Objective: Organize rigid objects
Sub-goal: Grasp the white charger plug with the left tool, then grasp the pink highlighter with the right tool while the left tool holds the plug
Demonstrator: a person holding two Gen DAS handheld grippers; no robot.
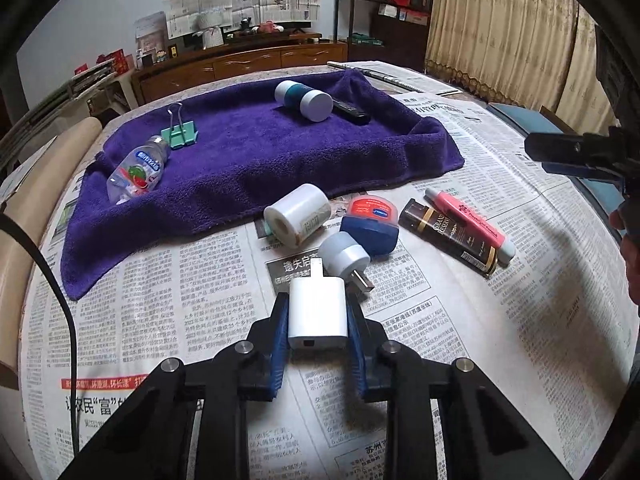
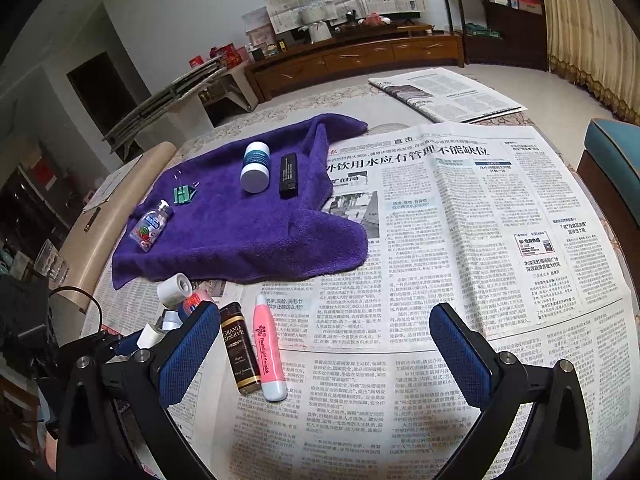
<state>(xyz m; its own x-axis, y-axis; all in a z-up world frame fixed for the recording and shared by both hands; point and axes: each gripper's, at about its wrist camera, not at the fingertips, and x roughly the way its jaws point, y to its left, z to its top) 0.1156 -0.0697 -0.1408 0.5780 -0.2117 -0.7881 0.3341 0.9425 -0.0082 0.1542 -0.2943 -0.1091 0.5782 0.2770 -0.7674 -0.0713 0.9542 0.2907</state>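
My left gripper [image 1: 318, 312] is shut on a white plug adapter [image 1: 318, 314] just above the newspaper. Beyond it lie a grey-capped plug [image 1: 346, 258], a white tape roll [image 1: 298, 220], a blue jar with an orange lid [image 1: 372, 224], a brown tube [image 1: 452, 234] and a pink tube [image 1: 468, 224]. The purple towel [image 1: 256, 152] holds a small bottle [image 1: 138, 170], a green binder clip [image 1: 180, 134], a white and teal jar [image 1: 304, 100] and a black stick [image 1: 352, 112]. My right gripper [image 2: 324, 344] is open and empty above the newspaper, right of the brown tube [image 2: 238, 350] and pink tube [image 2: 268, 352].
Newspaper [image 2: 460, 240] covers the table. A folded newspaper [image 2: 444, 94] lies at the far edge. A teal chair [image 2: 616, 148] stands to the right. A beige roll [image 1: 44, 184] lies along the table's left side. A wooden cabinet [image 1: 240, 66] stands behind.
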